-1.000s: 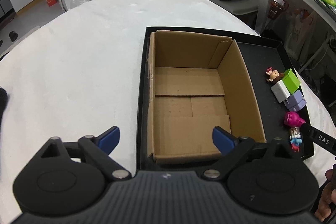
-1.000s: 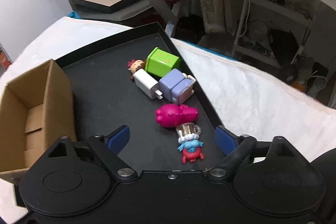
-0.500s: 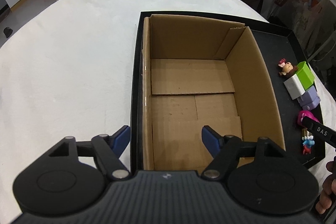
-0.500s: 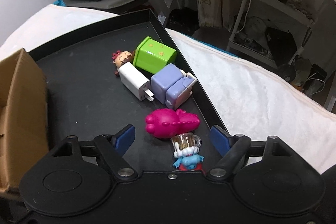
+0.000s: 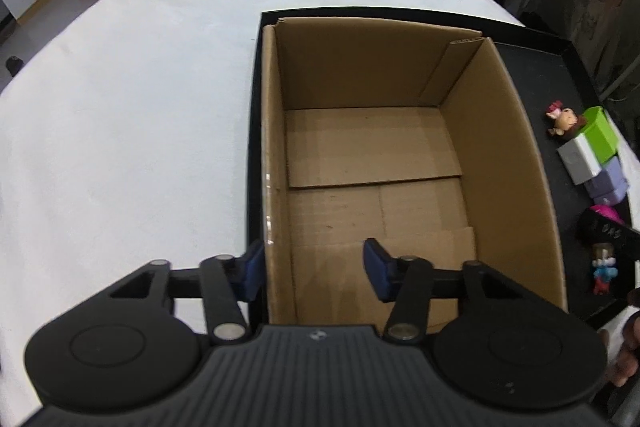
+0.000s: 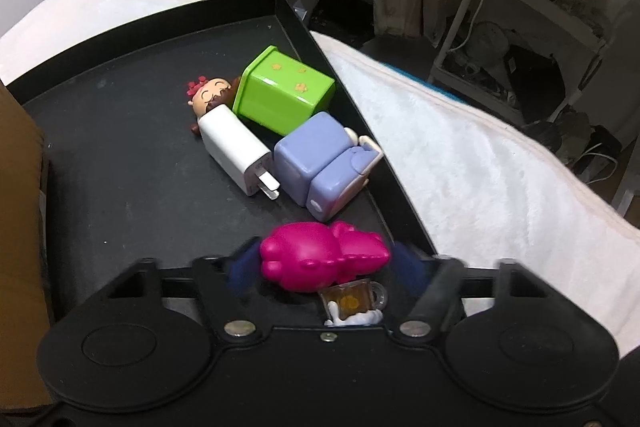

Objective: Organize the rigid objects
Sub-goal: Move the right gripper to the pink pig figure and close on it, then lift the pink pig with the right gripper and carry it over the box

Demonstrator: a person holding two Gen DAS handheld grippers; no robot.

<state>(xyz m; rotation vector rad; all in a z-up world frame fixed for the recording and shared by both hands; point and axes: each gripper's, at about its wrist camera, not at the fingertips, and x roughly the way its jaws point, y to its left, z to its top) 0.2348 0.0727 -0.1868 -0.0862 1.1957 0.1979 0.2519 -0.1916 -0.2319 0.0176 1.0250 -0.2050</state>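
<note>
- Two black two-finger tools with blue pads are at work, one in each of a person's hands, both angled steeply down.
- The left tool point(image 5: 314, 267) straddles the near left wall of an open brown cardboard box point(image 5: 500, 147): one pad outside the wall, the other inside above the box floor. Its jaws are closing; the outer pad sits just beside the wall, the inner pad stands apart from it.
- The right tool point(image 6: 320, 261) has its jaws closing around a glossy magenta plastic animal toy point(image 6: 324, 255); the blurred pads flank the toy, and whether they press on it I cannot tell.
- Just nearer than the magenta toy, touching it, stands a small figurine with a brown mug on top point(image 6: 354, 301), mostly hidden by the tool's body.
- Beyond lie a lavender plastic block toy point(image 6: 320, 163), a white wall charger with metal prongs point(image 6: 236, 147), a lime-green plastic cube with star marks point(image 6: 284, 91) and a small doll head with a red flower point(image 6: 210, 93), clustered and touching.
- All of these and the box rest in a shallow black tray point(image 6: 120, 155), toys along its right rim.
- The tray lies on a desk covered in white fleecy cloth point(image 5: 120, 107).
</note>
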